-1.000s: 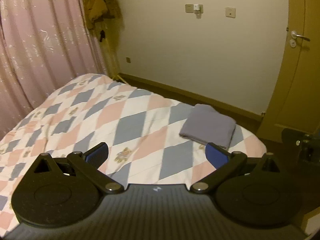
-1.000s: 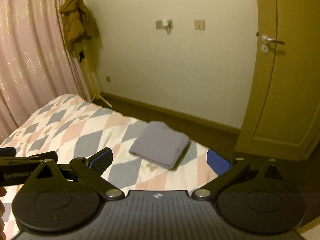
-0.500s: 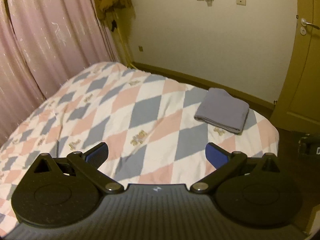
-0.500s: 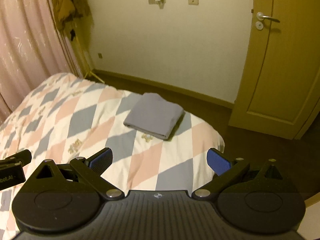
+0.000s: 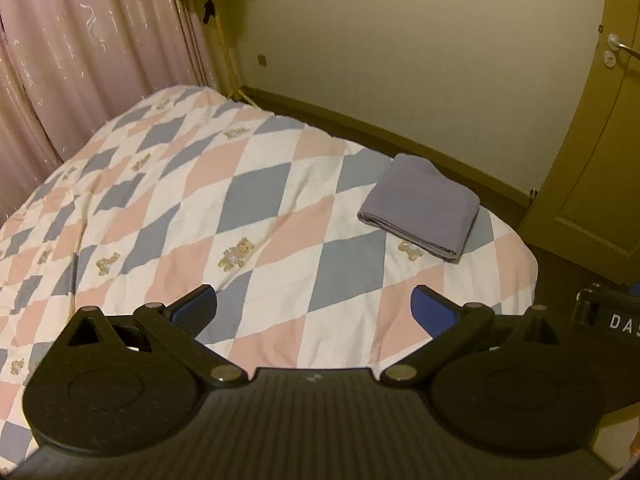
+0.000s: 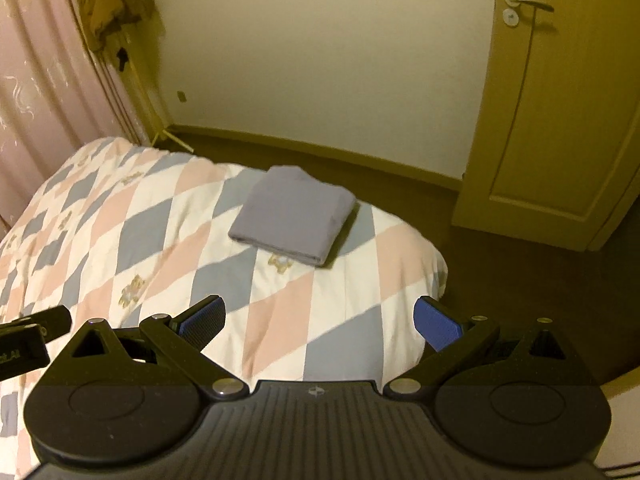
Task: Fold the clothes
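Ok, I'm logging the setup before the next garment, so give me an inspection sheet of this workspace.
Surface: bed with pink, grey and white diamond-patterned quilt, lightly wrinkled.
Job's things: one grey folded garment lying flat near the bed's far corner.
Clutter: nothing seen on the quilt.
Grippers: left gripper and right gripper both open, empty, above the near edge.
Cables: nothing seen.
Surroundings: pink curtain, brown jacket hanging, closed wooden door.
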Demonstrator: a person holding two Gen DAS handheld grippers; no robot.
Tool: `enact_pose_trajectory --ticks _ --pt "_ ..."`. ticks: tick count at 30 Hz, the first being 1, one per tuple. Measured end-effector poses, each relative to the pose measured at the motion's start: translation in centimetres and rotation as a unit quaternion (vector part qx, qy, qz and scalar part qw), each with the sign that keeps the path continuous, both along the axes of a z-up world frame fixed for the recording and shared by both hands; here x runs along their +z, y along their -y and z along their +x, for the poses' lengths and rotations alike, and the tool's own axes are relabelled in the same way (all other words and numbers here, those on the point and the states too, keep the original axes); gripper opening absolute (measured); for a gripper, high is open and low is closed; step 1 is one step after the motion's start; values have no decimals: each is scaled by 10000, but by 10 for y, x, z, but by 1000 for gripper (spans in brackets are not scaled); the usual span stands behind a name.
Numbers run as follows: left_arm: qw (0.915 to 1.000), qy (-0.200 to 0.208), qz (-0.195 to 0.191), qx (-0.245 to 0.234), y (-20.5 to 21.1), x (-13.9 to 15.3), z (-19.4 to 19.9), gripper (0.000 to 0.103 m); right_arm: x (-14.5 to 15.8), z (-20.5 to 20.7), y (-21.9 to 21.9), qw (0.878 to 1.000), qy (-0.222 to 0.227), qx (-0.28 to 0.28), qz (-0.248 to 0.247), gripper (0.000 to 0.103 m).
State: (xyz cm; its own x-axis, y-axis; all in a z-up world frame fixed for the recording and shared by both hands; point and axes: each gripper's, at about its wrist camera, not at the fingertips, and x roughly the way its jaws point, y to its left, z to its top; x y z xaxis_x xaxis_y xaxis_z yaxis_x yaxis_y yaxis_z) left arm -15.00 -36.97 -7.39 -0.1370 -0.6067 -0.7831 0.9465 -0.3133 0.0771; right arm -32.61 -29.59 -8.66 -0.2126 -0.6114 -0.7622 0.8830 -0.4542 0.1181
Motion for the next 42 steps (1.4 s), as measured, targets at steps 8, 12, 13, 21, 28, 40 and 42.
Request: enact_pose_trajectory --ticks 8,12,13,21,28,40,42 --pt "9988 10 479 133 34 -27 -22 102 -23 -21 40 9979 19 437 484 103" --pt "9970 -33 736 221 52 -41 -33 102 -34 -30 61 9956 -49 573 743 103" --pt "9964 -32 806 244 56 -45 -35 102 -36 -32 65 9952 -54 592 780 103" --pt "9935 57 1110 259 84 -65 -61 102 -56 -57 94 9916 -41 619 1135 103" --pt "9931 129 1124 308 105 -72 -81 102 -71 -76 114 9885 41 677 1352 103" --pt "9919 251 1188 358 139 -78 -110 102 -92 -102 144 9830 209 777 1652 103" --pt "9919 253 1194 357 143 -79 -116 102 -94 -106 149 9820 230 799 1695 103"
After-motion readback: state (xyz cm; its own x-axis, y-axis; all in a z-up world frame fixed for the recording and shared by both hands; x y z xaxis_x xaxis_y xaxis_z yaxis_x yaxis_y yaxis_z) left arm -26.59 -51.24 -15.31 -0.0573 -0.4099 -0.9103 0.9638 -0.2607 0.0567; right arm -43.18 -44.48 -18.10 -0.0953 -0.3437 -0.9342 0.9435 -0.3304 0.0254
